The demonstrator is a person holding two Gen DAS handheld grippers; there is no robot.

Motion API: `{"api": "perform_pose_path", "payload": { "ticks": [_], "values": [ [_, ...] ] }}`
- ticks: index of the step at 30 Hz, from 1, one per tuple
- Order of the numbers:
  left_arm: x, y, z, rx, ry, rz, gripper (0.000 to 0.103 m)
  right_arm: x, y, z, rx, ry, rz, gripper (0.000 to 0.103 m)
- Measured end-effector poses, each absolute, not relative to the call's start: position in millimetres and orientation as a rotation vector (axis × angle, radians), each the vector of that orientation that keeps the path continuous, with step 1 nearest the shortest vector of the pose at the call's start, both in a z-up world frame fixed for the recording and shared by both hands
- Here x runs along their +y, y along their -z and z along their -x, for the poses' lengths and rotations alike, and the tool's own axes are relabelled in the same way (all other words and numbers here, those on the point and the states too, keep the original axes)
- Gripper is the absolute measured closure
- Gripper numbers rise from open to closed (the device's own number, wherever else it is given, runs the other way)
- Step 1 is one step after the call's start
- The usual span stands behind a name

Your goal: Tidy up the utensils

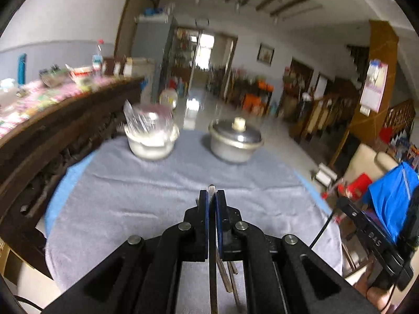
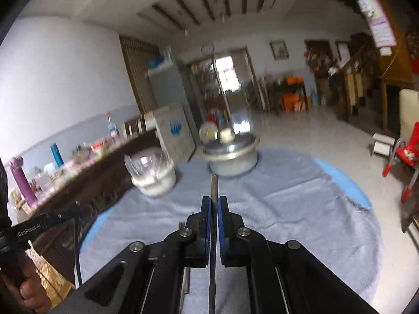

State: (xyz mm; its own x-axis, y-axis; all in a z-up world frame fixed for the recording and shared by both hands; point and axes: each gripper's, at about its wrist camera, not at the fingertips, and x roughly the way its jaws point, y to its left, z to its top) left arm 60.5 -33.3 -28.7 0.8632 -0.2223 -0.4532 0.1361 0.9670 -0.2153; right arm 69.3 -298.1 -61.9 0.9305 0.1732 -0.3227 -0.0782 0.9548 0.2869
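Note:
My left gripper [image 1: 212, 196] is shut on a thin metal utensil [image 1: 211, 190] whose tip pokes just past the fingertips, above the grey cloth [image 1: 146, 196]. More utensils [image 1: 227, 274] lie on the cloth under the gripper. My right gripper [image 2: 214, 200] is shut on a thin metal utensil [image 2: 214, 185] whose end sticks out forward, above the grey cloth [image 2: 288, 209]. What kind of utensil each one is cannot be told.
A white bowl with a clear lid [image 1: 150, 136] and a lidded metal pot [image 1: 234, 140] stand at the cloth's far edge; both also show in the right wrist view, the bowl [image 2: 154, 175] and the pot [image 2: 230, 154]. A dark wooden sideboard [image 1: 52, 141] runs along the left.

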Motion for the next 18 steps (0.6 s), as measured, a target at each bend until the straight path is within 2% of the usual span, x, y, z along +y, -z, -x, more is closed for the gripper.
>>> {"api": "perform_pose_path", "payload": {
  "ticks": [7, 14, 18],
  "values": [
    [-29, 6, -8, 0.370, 0.193, 0.217, 0.098, -294, 29, -2, 0.163, -0.104, -0.291, 0.098],
    [-19, -20, 25, 0.177, 0.182, 0.308, 0.098, -286, -6, 37, 0.067, -0.133, -0.267, 0.098],
    [-23, -21, 26, 0.132, 0.183, 0.343, 0.098, -282, -23, 61, 0.022, -0.155, -0.253, 0.098]
  ]
}}
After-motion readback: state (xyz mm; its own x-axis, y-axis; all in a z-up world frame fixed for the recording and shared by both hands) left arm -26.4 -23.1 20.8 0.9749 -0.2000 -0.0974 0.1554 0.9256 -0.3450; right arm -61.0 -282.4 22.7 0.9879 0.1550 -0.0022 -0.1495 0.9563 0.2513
